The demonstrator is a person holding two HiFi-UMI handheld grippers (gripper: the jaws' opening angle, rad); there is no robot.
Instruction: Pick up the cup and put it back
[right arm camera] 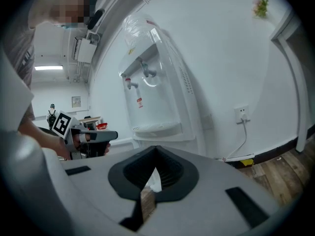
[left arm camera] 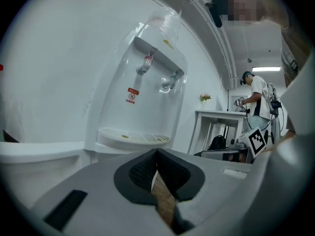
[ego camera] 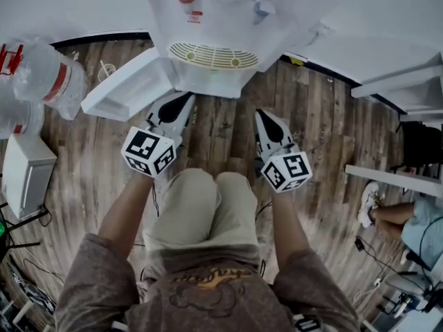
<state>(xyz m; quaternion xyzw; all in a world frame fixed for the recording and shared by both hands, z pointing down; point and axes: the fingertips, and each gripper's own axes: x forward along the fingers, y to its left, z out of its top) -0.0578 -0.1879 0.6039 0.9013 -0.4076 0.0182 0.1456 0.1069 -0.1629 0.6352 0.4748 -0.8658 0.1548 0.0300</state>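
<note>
I see no cup clearly in any view. A white water dispenser (ego camera: 214, 19) stands ahead, with a slotted drip tray (ego camera: 213, 56) under its red and blue taps. Its lower door (ego camera: 128, 85) hangs open to the left. My left gripper (ego camera: 185, 101) points at the base below the tray, its jaws shut and empty. My right gripper (ego camera: 261, 114) hovers over the wooden floor a little right of the base, also shut with nothing between its pads. The left gripper view shows closed jaws (left arm camera: 157, 151) facing the dispenser (left arm camera: 147, 97). The right gripper view has closed jaws (right arm camera: 156, 149), the dispenser (right arm camera: 147, 97) and my left gripper (right arm camera: 83, 136).
Large water bottles (ego camera: 41, 75) lie at the left, with a white box (ego camera: 24, 171) below them. White table legs (ego camera: 394, 178) and a seated person (ego camera: 408, 220) are at the right. Another person (left arm camera: 256, 102) stands by a white table (left arm camera: 216, 114). A wall socket (right arm camera: 242, 113) is right of the dispenser.
</note>
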